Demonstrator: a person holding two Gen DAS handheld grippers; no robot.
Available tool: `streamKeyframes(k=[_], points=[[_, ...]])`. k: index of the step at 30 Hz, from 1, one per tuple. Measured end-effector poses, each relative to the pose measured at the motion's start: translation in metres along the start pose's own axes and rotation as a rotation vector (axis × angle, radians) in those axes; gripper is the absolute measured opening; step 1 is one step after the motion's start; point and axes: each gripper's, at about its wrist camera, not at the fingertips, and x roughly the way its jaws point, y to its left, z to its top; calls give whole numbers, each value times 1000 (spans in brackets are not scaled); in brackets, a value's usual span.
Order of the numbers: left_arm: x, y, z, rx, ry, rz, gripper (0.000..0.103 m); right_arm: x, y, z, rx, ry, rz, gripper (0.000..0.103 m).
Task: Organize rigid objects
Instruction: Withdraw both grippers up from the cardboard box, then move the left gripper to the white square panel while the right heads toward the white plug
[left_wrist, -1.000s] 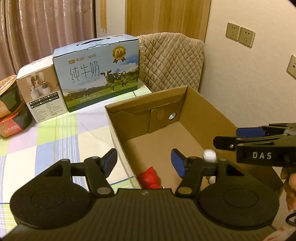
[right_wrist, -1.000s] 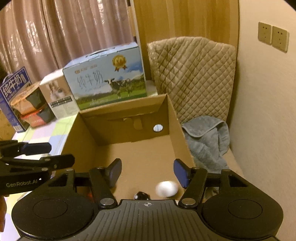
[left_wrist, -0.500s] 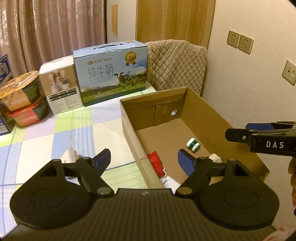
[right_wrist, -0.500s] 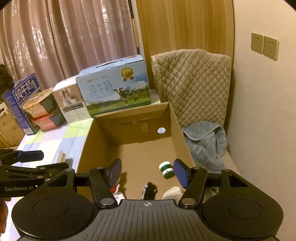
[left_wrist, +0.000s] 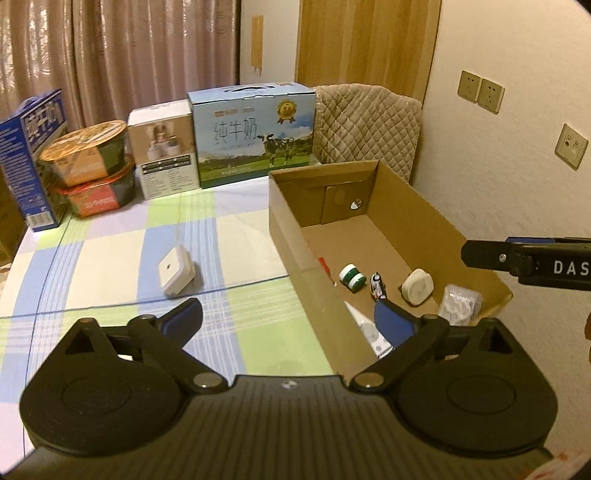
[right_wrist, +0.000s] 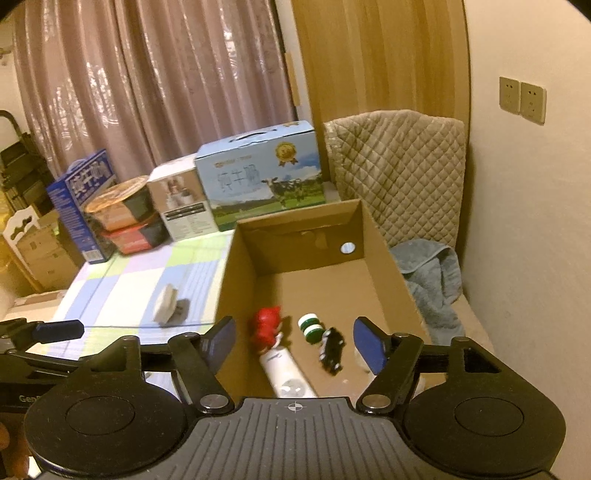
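One rigid thing was left out of the box (left_wrist: 439, 221): a white case (left_wrist: 174, 271) lying flat on the tabletop (left_wrist: 110, 258), well apart from the box's left wall. From the left tongs (left_wrist: 288, 319) it lay ahead and a little to the left, with open cloth between. From the right tongs (right_wrist: 293, 341) it lay far off to the left, beyond the box wall, so the left hand looked the nearer and better placed for it. The case was squarish with rounded corners, set cornerwise to the left tongs, with no clear long axis; a slight wrist turn would probably be needed to meet flat sides. The left tongs had just been spreading and stood wide with nothing between them. The right tongs had also been opening, empty, over the box's small items.
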Motion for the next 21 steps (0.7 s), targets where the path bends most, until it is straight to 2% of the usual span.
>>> streamKeyframes(k=[7,15,21], points=[[-23,8,-21,-3,-7,20,102,-19,18,-18,-1,-17,17,80],[-47,31,-59,-39,0,36,102,-36,34,-37,-10,-27,48,83],[-64,58,-79,-40,7,83,102,-41,49,-48,-4,-29,77,83]])
